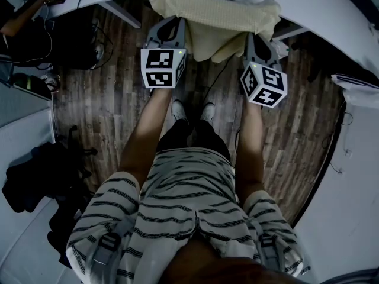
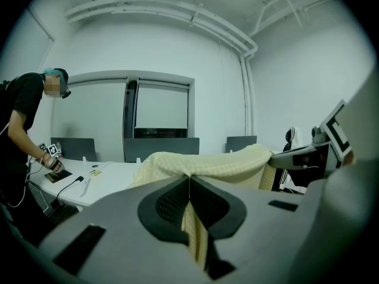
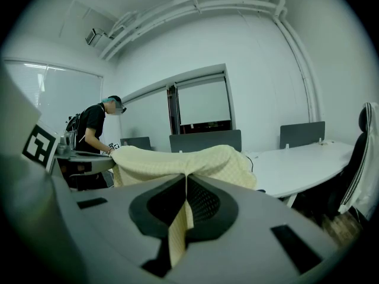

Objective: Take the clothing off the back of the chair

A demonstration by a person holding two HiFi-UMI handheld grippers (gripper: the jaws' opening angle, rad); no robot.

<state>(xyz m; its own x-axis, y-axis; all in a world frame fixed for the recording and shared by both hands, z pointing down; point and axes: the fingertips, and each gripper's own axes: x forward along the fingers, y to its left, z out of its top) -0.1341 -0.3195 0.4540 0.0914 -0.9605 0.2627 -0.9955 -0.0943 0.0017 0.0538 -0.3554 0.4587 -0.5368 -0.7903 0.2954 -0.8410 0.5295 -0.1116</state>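
At desk (image 1: 331, 10), yellow clothing (image 1: 219, 13), in left hand-held gripper (image 1: 177, 21), right hand-held gripper (image 1: 253, 36)

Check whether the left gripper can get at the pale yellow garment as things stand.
Yes, it seems so: the left gripper is shut on a fold of the pale yellow garment, with nothing in the way. The right gripper pinches the same cloth.

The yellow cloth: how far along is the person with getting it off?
Done: both grips are made. The left gripper and the right gripper are each shut on a fold of the yellow cloth. In hand: holding it at two points on its near edge. Left: the lifting; the cloth lies draped by the white table, not yet pulled clear. Its support is hidden underneath.
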